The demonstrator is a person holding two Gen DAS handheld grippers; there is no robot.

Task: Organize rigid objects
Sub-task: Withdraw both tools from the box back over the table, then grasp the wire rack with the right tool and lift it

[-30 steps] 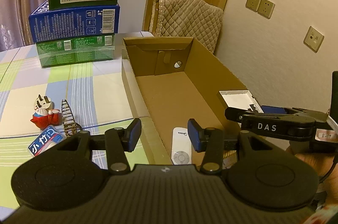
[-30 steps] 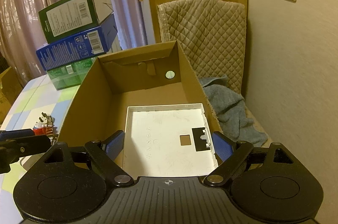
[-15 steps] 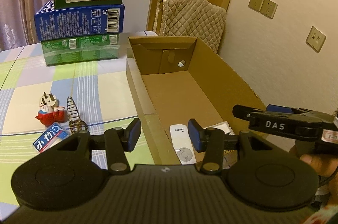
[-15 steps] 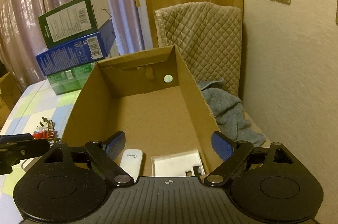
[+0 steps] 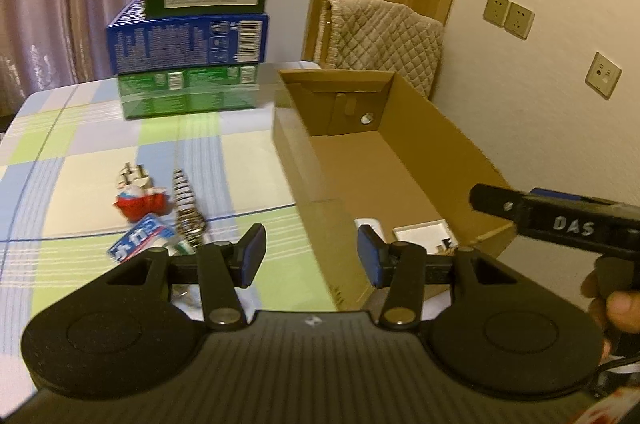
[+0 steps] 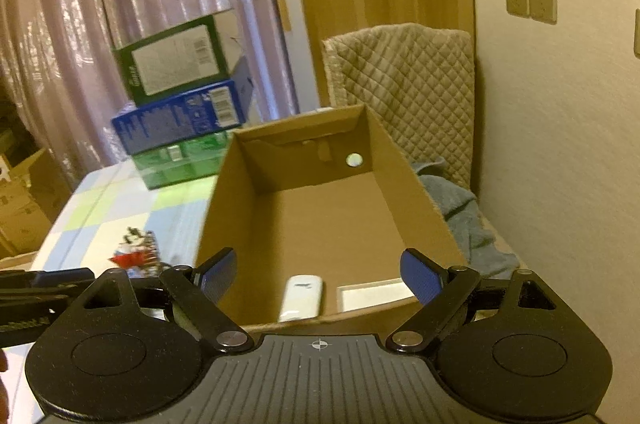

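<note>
The brown cardboard box (image 6: 320,220) sits past both empty, open grippers (image 6: 316,278) (image 5: 311,254). The white remote (image 6: 301,298) inside is half hidden.

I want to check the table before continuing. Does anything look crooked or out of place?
Yes. The dark green carton on top of the stack sits tilted and skewed on the blue carton. Small items lie scattered beside the brown cardboard box.
</note>
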